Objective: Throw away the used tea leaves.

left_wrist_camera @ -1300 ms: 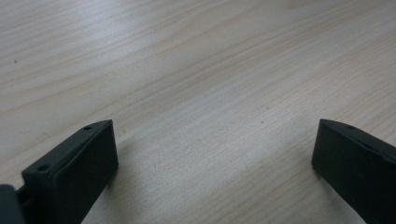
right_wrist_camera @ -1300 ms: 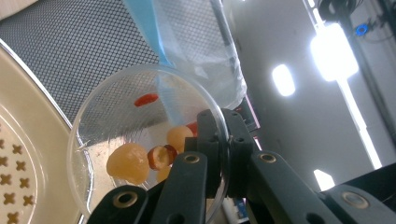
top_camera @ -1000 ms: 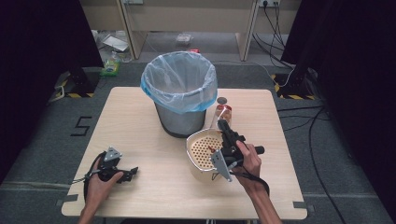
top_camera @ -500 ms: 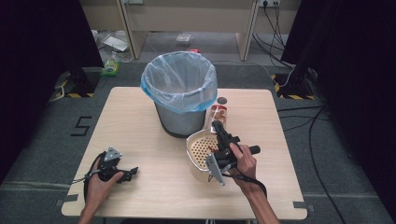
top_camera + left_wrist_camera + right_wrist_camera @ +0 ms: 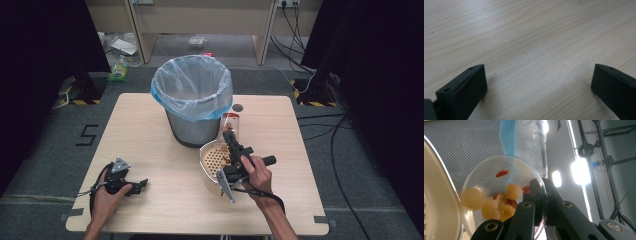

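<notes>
My right gripper (image 5: 230,138) is shut on the rim of a clear plastic jar (image 5: 232,123), one jaw inside and one outside. The jar (image 5: 499,195) is tipped on its side and holds several yellow balls (image 5: 488,208) and red bits. It hangs at the far edge of a cream perforated strainer bowl (image 5: 210,160), whose rim (image 5: 441,195) shows beside the jar. My left gripper (image 5: 140,184) rests on the table at the front left. Its jaws stand open (image 5: 539,75) over bare wood with nothing between them.
A grey mesh waste bin (image 5: 192,95) lined with a pale blue bag stands mid-table, just behind the strainer. A small dark round lid (image 5: 238,107) lies right of the bin. The wooden table (image 5: 150,140) has bare room at left and front.
My right hand has shifted slightly left with the jar, bringing it closer over the strainer. The left hand has stayed where it was.
</notes>
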The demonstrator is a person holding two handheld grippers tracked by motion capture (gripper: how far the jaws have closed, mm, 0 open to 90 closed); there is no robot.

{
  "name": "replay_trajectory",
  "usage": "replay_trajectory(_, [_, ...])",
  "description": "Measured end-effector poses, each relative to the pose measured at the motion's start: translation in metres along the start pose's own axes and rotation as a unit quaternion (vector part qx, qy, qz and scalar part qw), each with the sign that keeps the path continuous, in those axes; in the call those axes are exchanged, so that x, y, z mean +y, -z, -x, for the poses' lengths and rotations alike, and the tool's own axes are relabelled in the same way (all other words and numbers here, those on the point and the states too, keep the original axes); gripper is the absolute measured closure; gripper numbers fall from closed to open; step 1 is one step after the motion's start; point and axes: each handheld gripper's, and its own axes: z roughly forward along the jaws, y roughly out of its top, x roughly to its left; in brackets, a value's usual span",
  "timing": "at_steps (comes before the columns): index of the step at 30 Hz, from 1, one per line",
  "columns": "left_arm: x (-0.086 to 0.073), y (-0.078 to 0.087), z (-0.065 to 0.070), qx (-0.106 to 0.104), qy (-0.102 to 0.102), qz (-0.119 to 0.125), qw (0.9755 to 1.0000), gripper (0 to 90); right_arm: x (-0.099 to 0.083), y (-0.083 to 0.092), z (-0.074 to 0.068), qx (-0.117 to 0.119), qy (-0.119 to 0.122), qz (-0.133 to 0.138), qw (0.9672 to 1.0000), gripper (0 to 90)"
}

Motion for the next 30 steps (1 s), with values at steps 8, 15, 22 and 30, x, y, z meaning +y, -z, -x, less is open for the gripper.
replay_trajectory(8, [0.0,0.0,0.0,0.0,0.0,0.0,1.0,0.0,-0.003,-0.003,-0.002,-0.003,0.006,-0.01,0.9999,88.1])
replay_trajectory(15, [0.0,0.0,0.0,0.0,0.0,0.0,1.0,0.0,-0.003,-0.002,0.001,-0.013,0.02,-0.004,0.9997,88.0])
replay_trajectory(22, [0.0,0.0,0.0,0.0,0.0,0.0,1.0,0.0,-0.005,-0.002,0.003,-0.023,0.025,-0.003,0.9994,88.0])
replay_trajectory(30, [0.0,0.0,0.0,0.0,0.0,0.0,1.0,0.0,-0.009,-0.004,0.011,-0.018,-0.009,-0.017,0.9996,88.0])
